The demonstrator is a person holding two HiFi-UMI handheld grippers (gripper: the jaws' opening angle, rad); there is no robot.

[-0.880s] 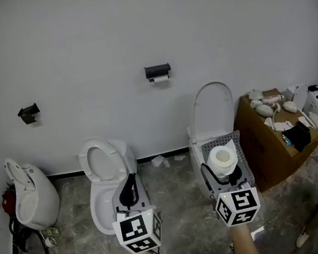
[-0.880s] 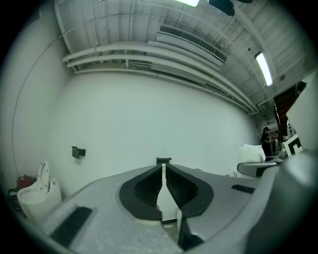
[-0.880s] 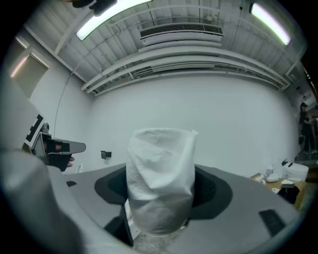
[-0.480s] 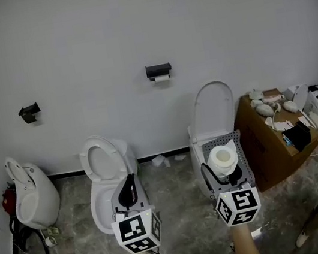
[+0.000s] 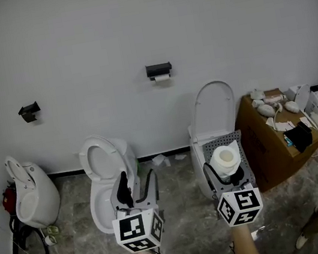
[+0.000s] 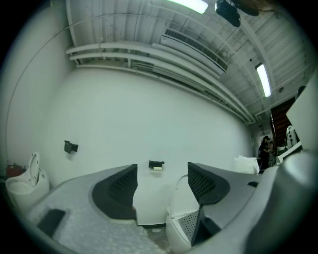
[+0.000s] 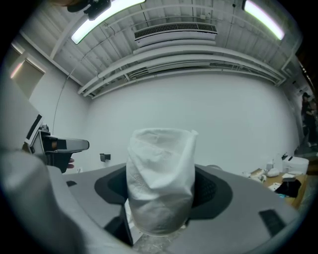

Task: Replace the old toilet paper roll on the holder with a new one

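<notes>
Two claws are out in front, both held level and aimed at the white wall. High on that wall sits the black holder (image 5: 158,70), well apart from both. A sliver of white, the old roll (image 5: 162,78), hangs just under it, nearly spent by the look of it.

The right claw (image 5: 224,170) has the new roll (image 5: 223,157). It stands upright between the pads, which press into its soft sides, with the hollow core facing up. The roll hangs above the perforated grey tray (image 5: 239,139) on the right-hand toilet (image 5: 211,105). Carrying it upright and pinched at the waist looks sensible, since that leaves both ends of the core free for the holder.

The left claw (image 5: 137,185) is spread wide with nothing between its pads or touching them. It hovers over the open bowl of the left toilet (image 5: 95,165). In the left gripper view the holder sits right in the gap between the jaws. That suggests this free claw is lined up to pull off the old roll first, and nothing on the holder looks changed yet.
</notes>
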